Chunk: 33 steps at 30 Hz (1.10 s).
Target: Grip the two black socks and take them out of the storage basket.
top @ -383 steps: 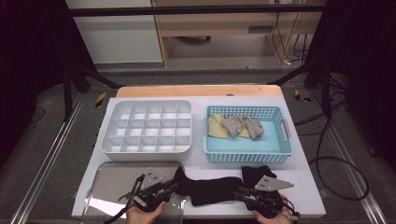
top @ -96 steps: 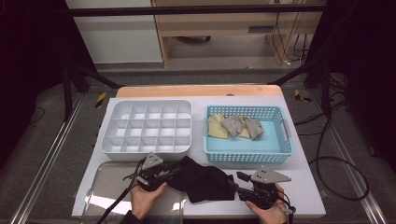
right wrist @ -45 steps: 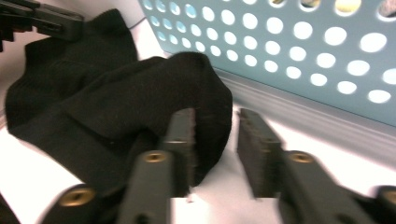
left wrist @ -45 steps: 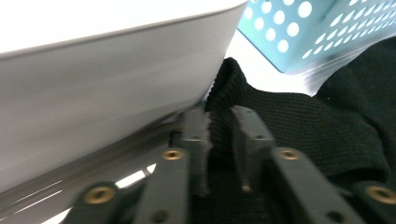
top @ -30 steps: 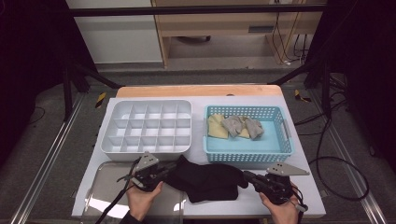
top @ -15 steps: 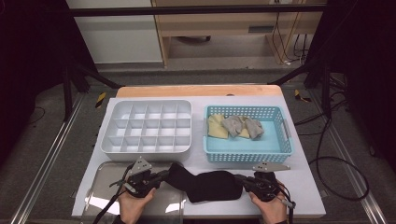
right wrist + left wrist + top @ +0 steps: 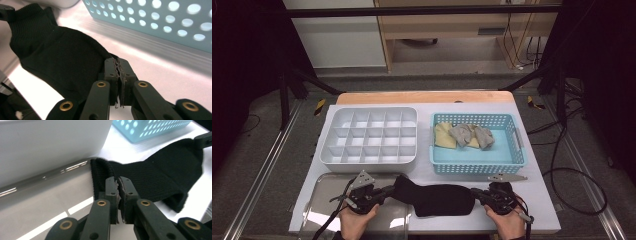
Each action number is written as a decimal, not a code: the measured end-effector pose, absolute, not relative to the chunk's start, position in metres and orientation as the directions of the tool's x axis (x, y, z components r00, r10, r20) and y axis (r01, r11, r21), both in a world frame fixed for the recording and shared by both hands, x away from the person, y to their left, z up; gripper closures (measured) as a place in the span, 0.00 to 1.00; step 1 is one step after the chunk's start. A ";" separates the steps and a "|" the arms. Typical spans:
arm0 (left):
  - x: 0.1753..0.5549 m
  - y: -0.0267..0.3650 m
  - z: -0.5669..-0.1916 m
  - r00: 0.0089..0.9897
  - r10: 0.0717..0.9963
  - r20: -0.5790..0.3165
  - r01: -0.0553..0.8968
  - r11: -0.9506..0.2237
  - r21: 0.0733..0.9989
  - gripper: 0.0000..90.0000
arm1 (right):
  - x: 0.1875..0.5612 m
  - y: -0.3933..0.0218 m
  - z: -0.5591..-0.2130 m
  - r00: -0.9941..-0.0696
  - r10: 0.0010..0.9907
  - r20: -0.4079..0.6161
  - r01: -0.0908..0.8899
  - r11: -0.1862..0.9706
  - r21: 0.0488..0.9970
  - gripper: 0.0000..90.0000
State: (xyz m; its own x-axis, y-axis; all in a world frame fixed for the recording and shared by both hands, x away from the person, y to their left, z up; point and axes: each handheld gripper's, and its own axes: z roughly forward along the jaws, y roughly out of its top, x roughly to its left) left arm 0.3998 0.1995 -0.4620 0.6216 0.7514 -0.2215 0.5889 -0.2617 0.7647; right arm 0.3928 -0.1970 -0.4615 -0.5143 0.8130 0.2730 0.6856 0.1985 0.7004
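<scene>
A black sock is stretched flat along the near edge of the white table, between the two grippers. Its ribbed cuff end is pinched by the left gripper, whose jaws are seen closed tight on the fabric in the left gripper view. The opposite end is clamped by the right gripper, and in the right gripper view the jaws are pressed together with a thin edge of the sock between them. The cuff end is laid over the rim of a clear tray at the near left. Just beyond the sock, a white divided box is placed at the left and a blue basket at the right; folded cloths are held in the basket.
</scene>
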 end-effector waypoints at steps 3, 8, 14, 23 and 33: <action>0.400 0.197 -0.466 0.619 0.757 -0.211 0.590 -0.270 0.761 0.94 | 0.395 -0.194 -0.469 -0.521 0.818 0.241 0.674 0.221 0.705 0.89; 0.402 0.198 -0.468 0.589 0.789 -0.172 0.579 -0.264 0.772 0.82 | 0.391 -0.195 -0.469 -0.551 0.809 0.205 0.613 0.225 0.758 0.78; 0.407 0.194 -0.476 0.571 0.808 -0.148 0.577 -0.266 0.772 0.67 | 0.379 -0.201 -0.471 -0.541 0.805 0.243 0.629 0.196 0.752 0.71; 0.411 0.187 -0.480 0.573 0.799 -0.184 0.591 -0.247 0.768 0.79 | 0.378 -0.196 -0.488 -0.530 0.802 0.275 0.658 0.184 0.731 0.86; 0.401 0.173 -0.469 0.635 0.740 -0.220 0.569 -0.256 0.782 0.91 | 0.379 -0.220 -0.474 -0.501 0.819 0.280 0.659 0.152 0.736 0.93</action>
State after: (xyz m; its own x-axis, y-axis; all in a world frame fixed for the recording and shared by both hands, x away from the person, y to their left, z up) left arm 0.4007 0.1734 -0.4686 0.6350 0.7405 -0.2203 0.5692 -0.2555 0.7815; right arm 0.3787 -0.2201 -0.4742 -0.5012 0.8188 0.2798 0.6592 0.1518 0.7364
